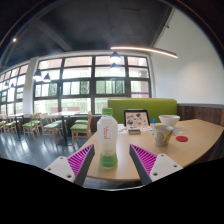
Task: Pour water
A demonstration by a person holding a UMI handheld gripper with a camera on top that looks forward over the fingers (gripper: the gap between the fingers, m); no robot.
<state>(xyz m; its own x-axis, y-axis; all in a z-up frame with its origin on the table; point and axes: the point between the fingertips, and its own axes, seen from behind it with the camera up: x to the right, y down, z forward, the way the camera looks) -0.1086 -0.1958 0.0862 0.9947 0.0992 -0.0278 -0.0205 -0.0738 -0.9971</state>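
Standing upright on a small wooden table [125, 172], a clear plastic bottle [107, 142] with a green label sits just ahead of the gripper [112, 163], between its two wide-open fingers, which grip nothing. Its long axis is vertical. A white cup [162, 134] stands farther right, apart from the bottle.

Bottle [106, 142]: translucent plastic, smooth, with a green band low on its body. Table [195, 135]: pale wood-look top, smooth, faint sheen. Cup [162, 134]: white, matt, likely paper. Bowl [169, 121]: white, glossy. Gripper [108, 162] pads [79, 158]: magenta, matt, with a checked texture. Bench [135, 105] behind the table: green upholstery, matt. Floor [25, 148]: dark, polished, reflecting window light.
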